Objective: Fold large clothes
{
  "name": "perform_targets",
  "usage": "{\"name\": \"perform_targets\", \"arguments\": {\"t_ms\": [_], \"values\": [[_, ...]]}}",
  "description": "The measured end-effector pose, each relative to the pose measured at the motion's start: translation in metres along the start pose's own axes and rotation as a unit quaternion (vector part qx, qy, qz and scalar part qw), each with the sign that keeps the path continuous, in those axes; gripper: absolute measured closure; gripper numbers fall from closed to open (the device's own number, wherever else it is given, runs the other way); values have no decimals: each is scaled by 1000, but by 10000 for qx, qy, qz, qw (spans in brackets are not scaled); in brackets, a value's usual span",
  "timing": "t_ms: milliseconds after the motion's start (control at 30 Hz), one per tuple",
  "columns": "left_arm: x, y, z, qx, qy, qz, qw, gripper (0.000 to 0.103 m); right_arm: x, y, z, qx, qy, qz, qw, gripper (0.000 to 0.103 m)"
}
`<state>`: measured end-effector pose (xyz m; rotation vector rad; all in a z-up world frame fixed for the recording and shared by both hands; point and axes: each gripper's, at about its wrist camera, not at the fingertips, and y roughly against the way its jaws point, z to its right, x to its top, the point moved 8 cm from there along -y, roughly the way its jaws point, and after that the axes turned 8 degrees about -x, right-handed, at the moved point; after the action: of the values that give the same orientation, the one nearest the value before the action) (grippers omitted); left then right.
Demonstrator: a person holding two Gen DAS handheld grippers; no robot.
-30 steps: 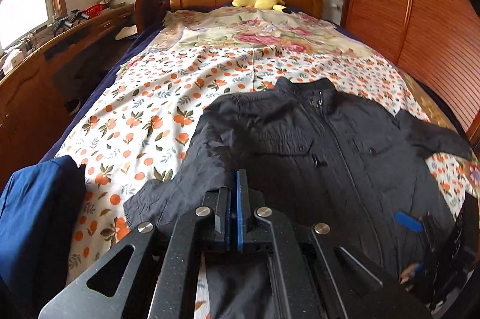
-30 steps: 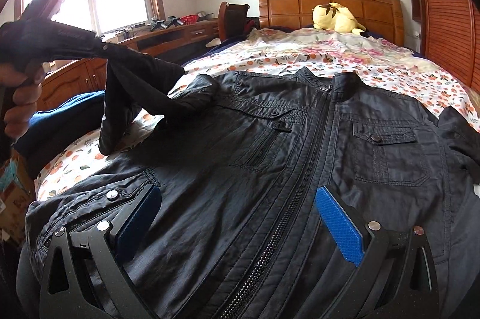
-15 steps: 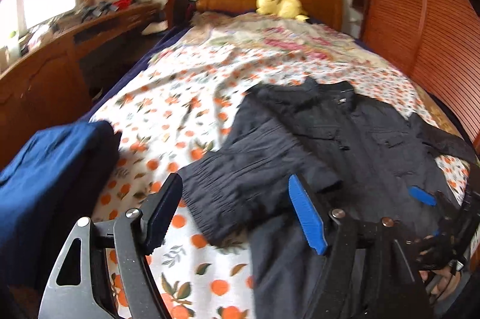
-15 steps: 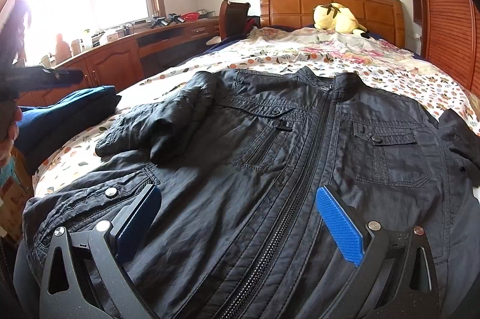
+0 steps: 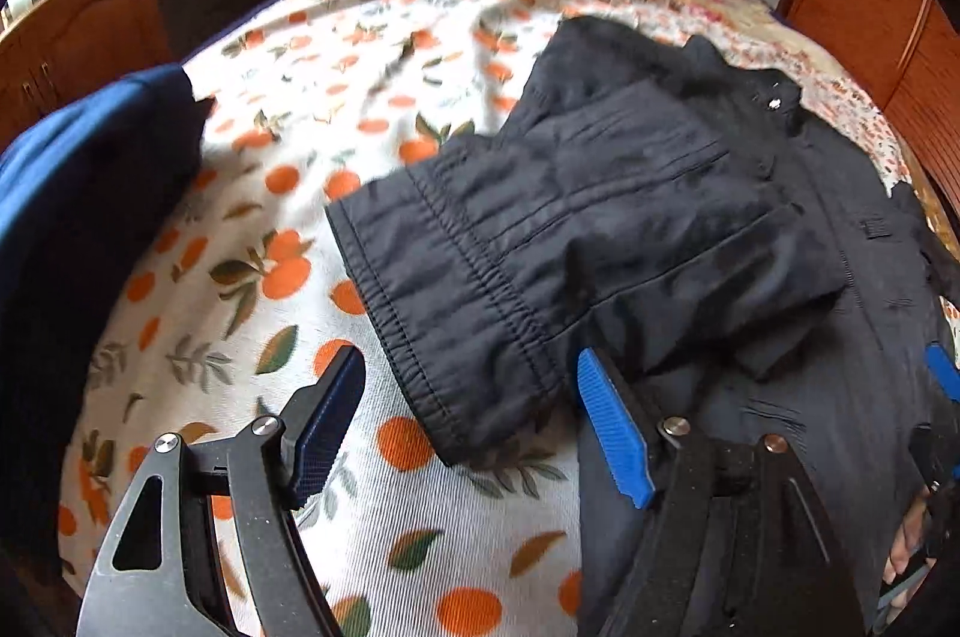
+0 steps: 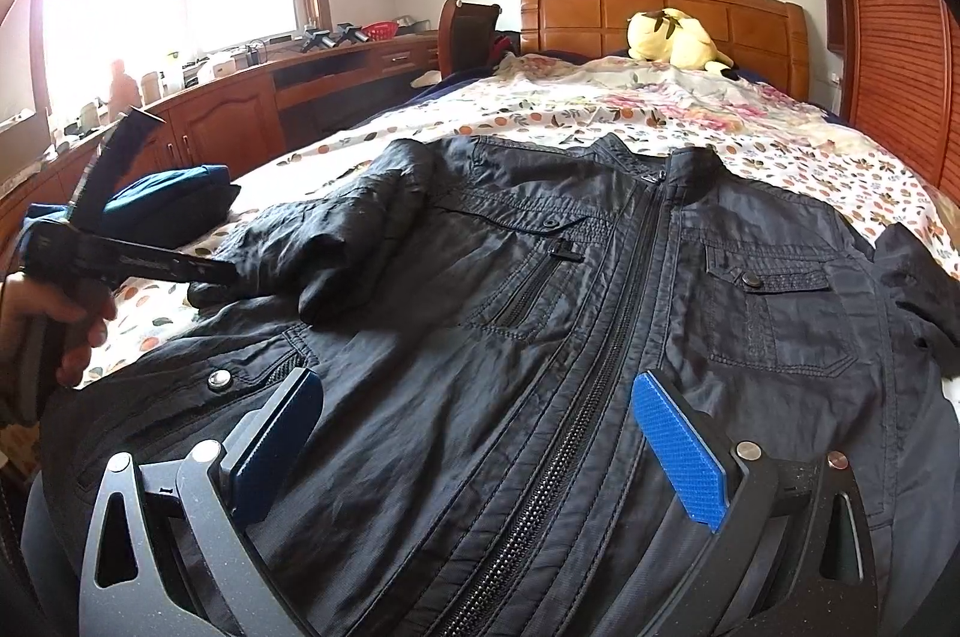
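Jacket (image 6: 540,325) looks soft, light and a little slippery; my left gripper (image 5: 468,427) and right gripper (image 6: 474,433) are both wide, empty. I would pinch the elastic cuff (image 5: 456,331).

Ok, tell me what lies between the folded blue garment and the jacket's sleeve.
Only bare orange-print bedsheet separates the blue garment from the sleeve, per the left wrist view.

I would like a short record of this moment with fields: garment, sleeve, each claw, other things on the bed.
garment: black jacket, front up, zipped, flat on the bed
sleeve: left sleeve lies folded over the chest
left claw: open, empty, near the cuff
right claw: open, over the hem
other: blue folded garment; yellow plush toy by the headboard
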<state>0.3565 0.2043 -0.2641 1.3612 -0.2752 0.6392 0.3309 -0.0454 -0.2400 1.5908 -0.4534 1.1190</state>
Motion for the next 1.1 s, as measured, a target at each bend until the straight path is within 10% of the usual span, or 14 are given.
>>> {"name": "perform_targets", "arguments": {"t_ms": [100,267,400,733,1100], "values": [[-2,-16,-3,-148,68,-250,9996,29,1,0,1,-19,-2,2,10000,0],[2,-14,8,-461,16,-317,9984,80,1,3,2,-72,43,-28,10000,0],[13,13,25,-209,-302,-72,9993,93,-3,7,4,-73,96,-128,9998,0],[45,136,160,-683,-1415,1422,9773,94,-15,43,39,-257,-114,-276,9992,0],[1,176,241,-1090,-2273,1701,9526,94,-31,96,79,-872,-327,-265,9953,0]]}}
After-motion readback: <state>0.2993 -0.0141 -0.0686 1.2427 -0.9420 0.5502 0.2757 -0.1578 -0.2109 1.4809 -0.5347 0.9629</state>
